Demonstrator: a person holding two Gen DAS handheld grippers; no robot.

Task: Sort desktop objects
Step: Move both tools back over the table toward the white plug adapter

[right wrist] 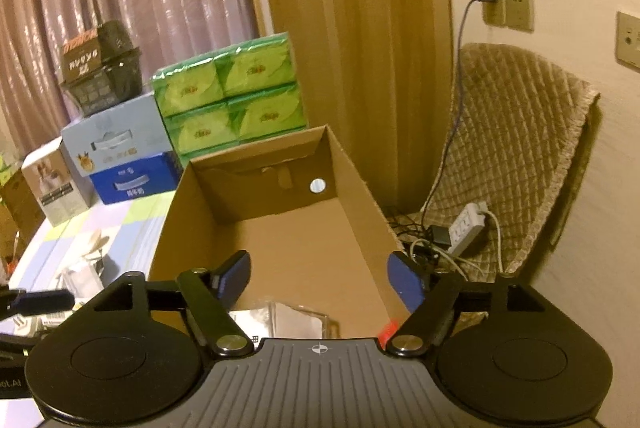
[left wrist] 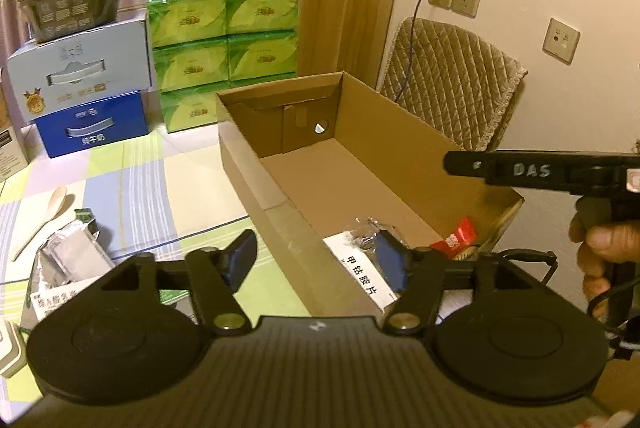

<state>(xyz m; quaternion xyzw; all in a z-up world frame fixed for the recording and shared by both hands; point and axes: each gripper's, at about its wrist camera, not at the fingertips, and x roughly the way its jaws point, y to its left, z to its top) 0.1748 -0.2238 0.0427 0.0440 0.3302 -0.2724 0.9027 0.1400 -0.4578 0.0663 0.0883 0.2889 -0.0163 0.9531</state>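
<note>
Black claw [left wrist: 316, 260], blue pads [left wrist: 390, 264], brass screws [left wrist: 229, 321]

I see a plain brown open cardboard box [left wrist: 400, 163] on a tablecloth [left wrist: 160, 171] checked in pale green, lilac and white; near in the box lie a red sweet wrapper [left wrist: 456, 236] and a white carton with black characters [left wrist: 360, 268]; far left stand bright green tissue packs with leaf prints [left wrist: 224, 43], a pale blue carton [left wrist: 80, 67] over a deep blue one [left wrist: 92, 127]; far right, a beige diamond-quilted chair cover [left wrist: 452, 79]; my gripper pads [left wrist: 240, 260] are dark blue.
</note>
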